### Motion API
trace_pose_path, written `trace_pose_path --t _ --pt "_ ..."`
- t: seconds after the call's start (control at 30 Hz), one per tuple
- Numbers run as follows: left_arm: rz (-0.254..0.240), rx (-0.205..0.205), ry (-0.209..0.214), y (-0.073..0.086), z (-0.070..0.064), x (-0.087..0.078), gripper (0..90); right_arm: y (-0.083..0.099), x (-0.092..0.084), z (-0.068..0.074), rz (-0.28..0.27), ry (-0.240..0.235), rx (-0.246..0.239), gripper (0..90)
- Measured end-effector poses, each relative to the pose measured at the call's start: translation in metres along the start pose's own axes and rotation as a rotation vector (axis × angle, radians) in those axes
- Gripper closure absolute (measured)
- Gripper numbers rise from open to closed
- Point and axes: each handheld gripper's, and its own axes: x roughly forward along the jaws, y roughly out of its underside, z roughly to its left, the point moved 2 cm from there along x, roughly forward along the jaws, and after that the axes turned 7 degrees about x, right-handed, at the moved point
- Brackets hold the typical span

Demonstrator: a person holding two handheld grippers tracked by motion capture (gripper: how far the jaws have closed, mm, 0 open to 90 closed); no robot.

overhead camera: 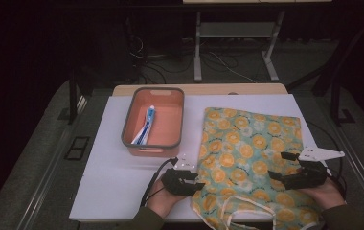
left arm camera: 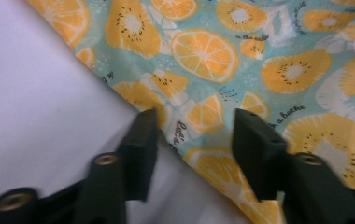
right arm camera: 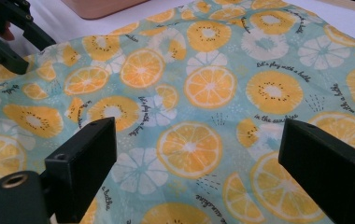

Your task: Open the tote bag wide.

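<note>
**Both grippers poised at the fruit-print cloth**

The teal cloth bag printed with orange slices (overhead camera: 247,158) lies flat on the right of the white table board (overhead camera: 113,187). The left gripper (overhead camera: 182,181) straddles its near-left edge, jaws released, likely to pinch it. The right gripper (overhead camera: 299,173) hovers spread over the right side. The orange plastic bin (overhead camera: 153,143) holding a blue-and-white tube (overhead camera: 145,125) sits far-left, clear of both.

One orange bin (overhead camera: 153,143), one toothpaste tube (overhead camera: 146,125), one fruit-print cloth bag (overhead camera: 247,148), two claws.
</note>
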Motion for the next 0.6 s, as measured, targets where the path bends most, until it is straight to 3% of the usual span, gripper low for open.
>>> trace_pose_path --t 0.03,0.1,0.17,0.3,0.47,0.6 --pt "0.003 0.011 0.002 -0.001 -0.001 0.001 61.6 0.0 0.0 0.0 0.0 0.0 0.0 11.3" --pt "0.01 0.031 0.017 -0.001 0.0 0.002 83.4 0.0 0.0 0.0 0.0 -0.001 0.001 11.3" --pt "0.011 0.049 0.014 -0.004 0.001 0.003 88.1 0.0 0.0 0.0 0.0 -0.001 0.001 11.3" --pt "0.0 0.078 -0.056 -0.013 0.01 0.005 89.5 0.0 0.0 0.0 -0.002 -0.001 0.0 11.3" --pt "-0.022 0.078 -0.208 -0.025 0.03 0.005 89.5 0.0 0.0 0.0 0.003 -0.004 -0.001 11.3" --pt "-0.023 0.05 -0.229 -0.023 0.039 0.009 88.7 0.0 0.001 0.001 0.006 -0.009 -0.001 11.3"
